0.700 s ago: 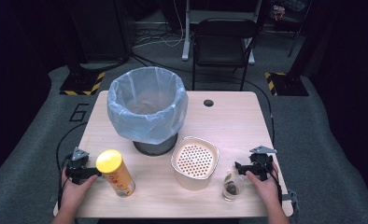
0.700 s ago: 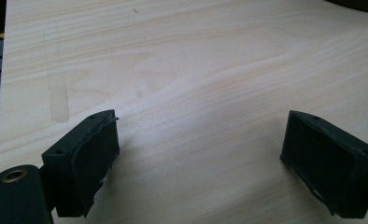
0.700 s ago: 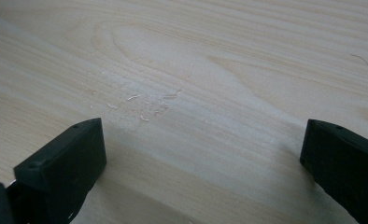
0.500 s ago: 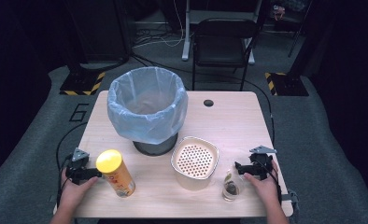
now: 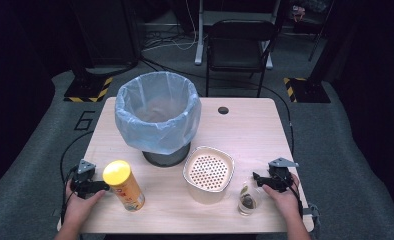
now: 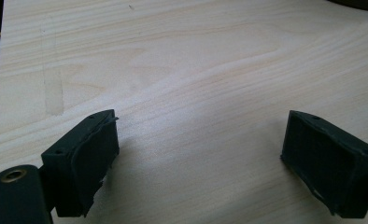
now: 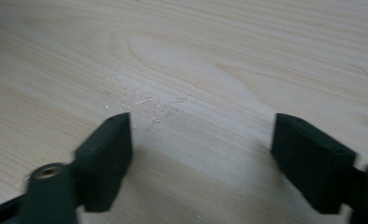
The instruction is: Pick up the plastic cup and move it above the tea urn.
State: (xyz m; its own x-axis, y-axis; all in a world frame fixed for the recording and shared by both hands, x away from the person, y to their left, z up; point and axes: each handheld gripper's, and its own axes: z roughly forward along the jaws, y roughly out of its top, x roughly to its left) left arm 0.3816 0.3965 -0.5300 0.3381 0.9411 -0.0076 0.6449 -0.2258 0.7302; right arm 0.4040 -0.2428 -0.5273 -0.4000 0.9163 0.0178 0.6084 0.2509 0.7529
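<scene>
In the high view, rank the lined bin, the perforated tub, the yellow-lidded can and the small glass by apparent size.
1. Lined bin
2. Perforated tub
3. Yellow-lidded can, close to the tub, so less certain
4. Small glass

You are facing a pale wooden surface (image 5: 255,135) with rounded corners and a small dark round hole (image 5: 223,110) near its far edge. It stands on a grey carpeted floor (image 5: 345,150). Left of the surface, a large number six (image 5: 84,121) is marked on the floor. Beyond its far left corner sits a black-and-yellow striped floor plate (image 5: 87,90), and a matching one (image 5: 305,89) lies beyond its far right corner. Directly behind the surface stands a black chair (image 5: 240,47). Cables (image 5: 160,40) trail across the floor behind it. The room around the surface is dark, with black walls at both sides.
</scene>
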